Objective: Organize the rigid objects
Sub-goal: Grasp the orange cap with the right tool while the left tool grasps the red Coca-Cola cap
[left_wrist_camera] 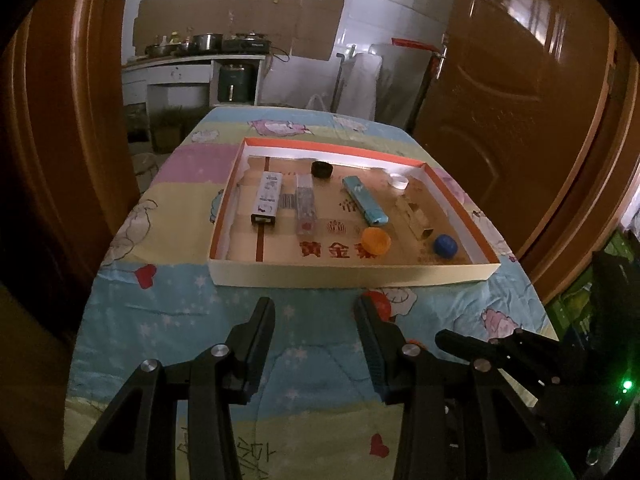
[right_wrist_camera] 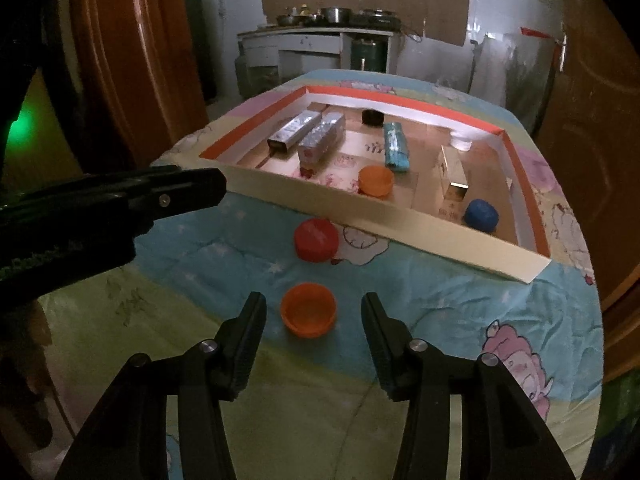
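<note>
Now both grippers, left (left_wrist_camera: 316,312) and right (right_wrist_camera: 314,308), gape empty; orange cap (right_wrist_camera: 308,315) between right's fingers, tray (right_wrist_camera: 384,222) at twelve

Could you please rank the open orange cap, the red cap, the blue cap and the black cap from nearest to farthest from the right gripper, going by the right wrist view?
From the right gripper:
1. Open orange cap, on the cloth between the fingers.
2. Red cap, on the cloth just outside the box.
3. Blue cap, box's near right corner.
4. Black cap, by the box's far wall.
</note>
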The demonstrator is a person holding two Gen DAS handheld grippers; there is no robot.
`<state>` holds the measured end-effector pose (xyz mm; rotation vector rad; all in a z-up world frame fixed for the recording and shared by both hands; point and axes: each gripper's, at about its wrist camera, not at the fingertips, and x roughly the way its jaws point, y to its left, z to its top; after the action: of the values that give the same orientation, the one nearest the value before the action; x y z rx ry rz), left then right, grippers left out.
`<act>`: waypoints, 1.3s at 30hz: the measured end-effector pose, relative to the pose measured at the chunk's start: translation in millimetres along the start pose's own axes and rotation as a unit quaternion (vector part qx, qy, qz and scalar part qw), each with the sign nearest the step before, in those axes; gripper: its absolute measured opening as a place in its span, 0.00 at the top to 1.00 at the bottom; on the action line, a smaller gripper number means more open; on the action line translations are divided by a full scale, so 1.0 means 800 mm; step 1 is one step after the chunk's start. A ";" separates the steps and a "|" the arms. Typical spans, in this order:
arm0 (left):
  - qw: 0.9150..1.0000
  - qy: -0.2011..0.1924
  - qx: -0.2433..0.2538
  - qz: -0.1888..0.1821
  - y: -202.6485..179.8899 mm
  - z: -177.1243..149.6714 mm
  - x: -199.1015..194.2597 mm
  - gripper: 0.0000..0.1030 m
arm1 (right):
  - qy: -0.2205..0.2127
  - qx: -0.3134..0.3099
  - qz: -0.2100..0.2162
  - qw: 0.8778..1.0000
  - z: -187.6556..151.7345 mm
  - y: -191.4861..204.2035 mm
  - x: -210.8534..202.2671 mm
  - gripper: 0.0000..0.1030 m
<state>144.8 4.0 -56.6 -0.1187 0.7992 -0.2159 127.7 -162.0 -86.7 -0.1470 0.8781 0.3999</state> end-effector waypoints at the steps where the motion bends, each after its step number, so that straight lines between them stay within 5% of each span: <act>1: 1.000 0.001 0.001 0.000 0.000 -0.001 0.001 0.59 | 0.001 0.000 -0.001 1.000 -0.002 0.001 0.002 0.50; 16: 1.000 0.014 0.021 -0.001 -0.011 -0.009 0.019 0.59 | 0.000 0.003 0.003 1.000 -0.008 -0.002 0.017 0.51; 21: 0.999 0.019 0.026 0.000 -0.017 -0.009 0.025 0.59 | -0.004 0.012 -0.007 1.000 -0.010 -0.007 0.014 0.71; 39: 0.993 0.077 0.090 -0.006 -0.071 -0.015 0.088 0.48 | -0.025 0.072 -0.026 0.997 -0.051 -0.063 -0.027 0.71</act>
<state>175.1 -68.2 -103.4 0.0643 0.9290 -0.3095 106.2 -225.7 -98.1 -0.0268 0.8484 0.2893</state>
